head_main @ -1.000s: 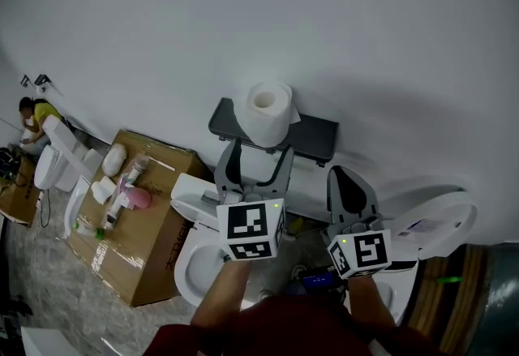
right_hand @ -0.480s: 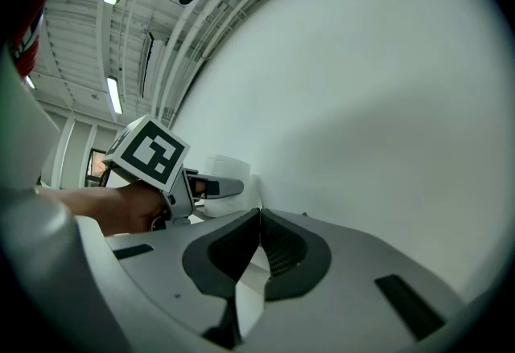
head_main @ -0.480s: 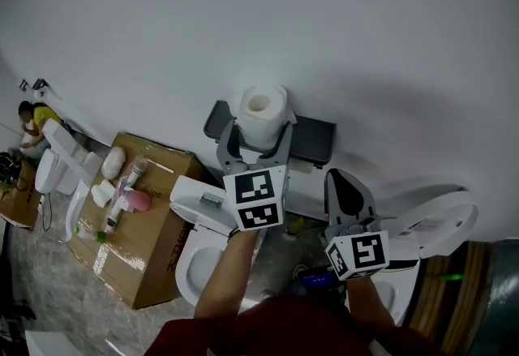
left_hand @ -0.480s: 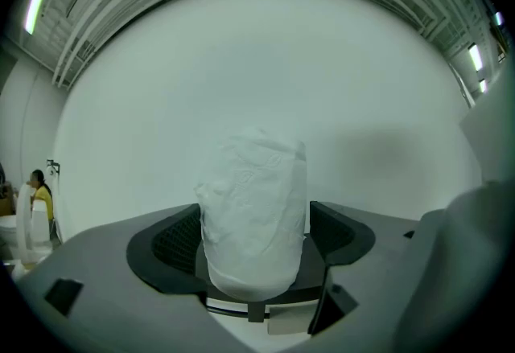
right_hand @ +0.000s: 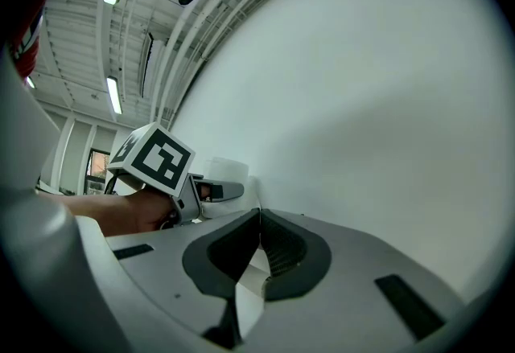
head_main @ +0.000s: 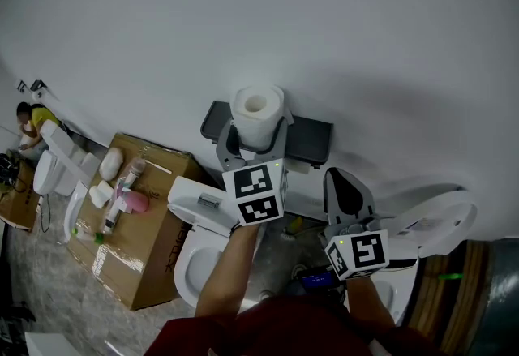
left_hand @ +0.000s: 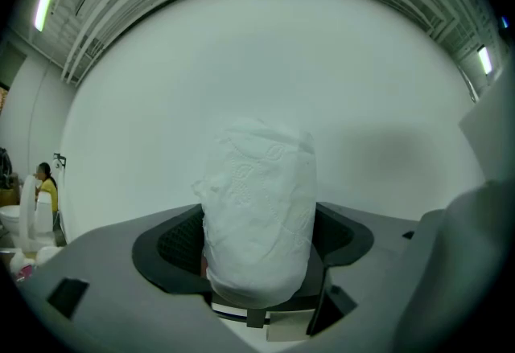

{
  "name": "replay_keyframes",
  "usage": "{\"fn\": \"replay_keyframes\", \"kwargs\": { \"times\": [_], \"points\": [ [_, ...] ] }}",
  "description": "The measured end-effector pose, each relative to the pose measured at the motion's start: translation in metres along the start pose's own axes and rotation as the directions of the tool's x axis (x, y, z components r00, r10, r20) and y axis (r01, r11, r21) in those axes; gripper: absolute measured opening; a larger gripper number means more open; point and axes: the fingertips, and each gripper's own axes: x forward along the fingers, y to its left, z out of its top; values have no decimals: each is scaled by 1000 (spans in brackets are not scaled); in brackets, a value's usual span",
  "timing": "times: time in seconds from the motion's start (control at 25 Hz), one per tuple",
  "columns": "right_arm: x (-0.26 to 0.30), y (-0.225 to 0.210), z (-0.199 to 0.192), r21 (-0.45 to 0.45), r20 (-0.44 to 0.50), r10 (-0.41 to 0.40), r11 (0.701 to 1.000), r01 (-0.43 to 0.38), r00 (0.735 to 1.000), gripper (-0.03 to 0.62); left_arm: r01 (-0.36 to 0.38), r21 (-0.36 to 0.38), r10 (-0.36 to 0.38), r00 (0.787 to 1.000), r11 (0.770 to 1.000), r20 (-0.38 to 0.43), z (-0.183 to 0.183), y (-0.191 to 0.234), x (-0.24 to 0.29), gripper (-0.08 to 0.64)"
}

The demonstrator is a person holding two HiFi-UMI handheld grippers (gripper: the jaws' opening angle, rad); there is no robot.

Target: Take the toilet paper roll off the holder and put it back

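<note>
A white toilet paper roll (head_main: 258,115) stands upright on a dark wall-mounted holder shelf (head_main: 315,140). My left gripper (head_main: 253,137) reaches up to it, with its jaws spread wide on either side of the roll's lower half. In the left gripper view the roll (left_hand: 257,215) fills the gap between the two dark pads, and I see no clear squeeze on it. My right gripper (head_main: 347,190) hangs lower at the right, away from the shelf. Its jaws (right_hand: 259,219) are shut together with nothing between them.
A white wall stands behind the shelf. Below it are a white toilet (head_main: 201,253) and another toilet with a raised lid (head_main: 434,220). A cardboard box (head_main: 150,245) with bottles on top stands at the left. A person (head_main: 31,121) sits far left.
My left gripper has risen from below the shelf and moved forward, so its jaws now flank the roll. The right gripper has hardly moved.
</note>
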Motion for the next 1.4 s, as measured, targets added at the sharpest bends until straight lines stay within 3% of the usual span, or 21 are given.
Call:
{"fn": "replay_keyframes", "kwargs": {
  "times": [0.48,0.92,1.4],
  "points": [
    [-2,1,8,-28,7,6,1000,-6,1000,18,0,14,-1,999,1000,37,18,3,-16,420],
    [-8,14,12,-31,13,15,999,-14,1000,18,41,0,-40,991,999,129,64,-1,-80,420],
    [-16,33,9,-32,2,24,999,-24,1000,18,21,-49,-18,998,999,59,33,14,-153,420]
  ]
}}
